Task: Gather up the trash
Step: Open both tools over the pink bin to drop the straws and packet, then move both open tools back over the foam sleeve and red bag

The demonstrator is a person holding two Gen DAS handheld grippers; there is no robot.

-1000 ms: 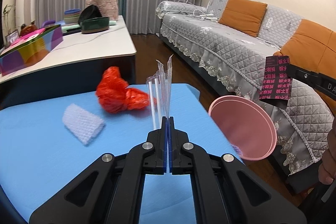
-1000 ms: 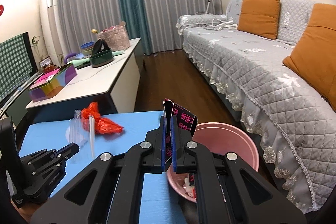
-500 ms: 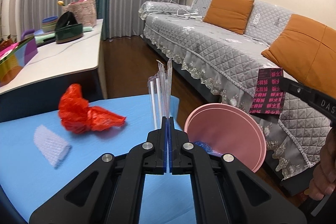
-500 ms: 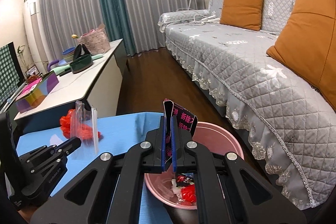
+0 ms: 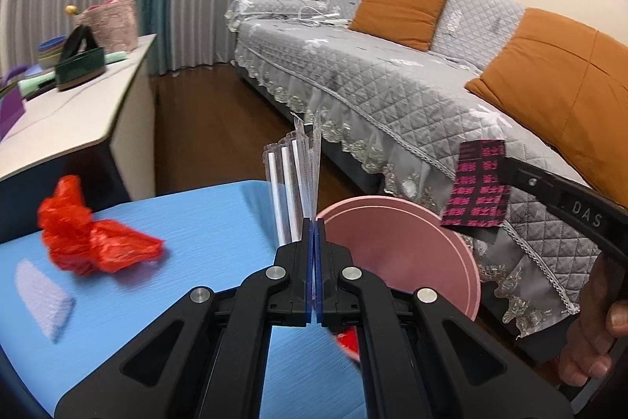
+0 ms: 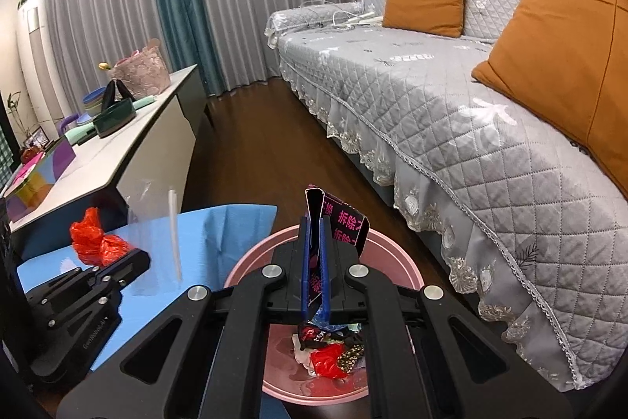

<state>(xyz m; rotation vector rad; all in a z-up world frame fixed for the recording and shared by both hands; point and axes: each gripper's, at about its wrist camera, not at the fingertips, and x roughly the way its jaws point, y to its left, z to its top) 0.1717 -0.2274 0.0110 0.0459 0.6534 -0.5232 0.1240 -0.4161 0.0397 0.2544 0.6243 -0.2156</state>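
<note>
Left gripper (image 5: 316, 222): jaws pinched closed on a clear plastic sleeve holding white straws (image 5: 292, 179), which stands upright above the right edge of the blue table surface (image 5: 204, 222).

Right gripper (image 6: 314, 242): jaws clamped on a black wrapper printed with pink characters (image 6: 341, 222), held directly over the round pink plastic bin (image 6: 251, 262). From the left wrist view the same wrapper hangs above the bin's far rim.

The bin sits just off the table's right edge, its rim close against that edge. Scraps already lie in its bottom, red plastic among them.

On the blue surface: a crumpled red plastic bag (image 5: 90, 242) toward the left side, and a white bubble-wrap piece (image 5: 43, 297) nearer the left edge, apart from the bag.

Open room: a strip of dark wood floor (image 6: 251, 128) runs between the white-topped side counter (image 6: 129, 144) and the grey quilted sofa (image 6: 431, 97) with orange cushions. The sofa's lace skirt hangs near the bin's right side.

A hand (image 5: 596, 336) grips the right tool's handle at the left view's lower right edge.
</note>
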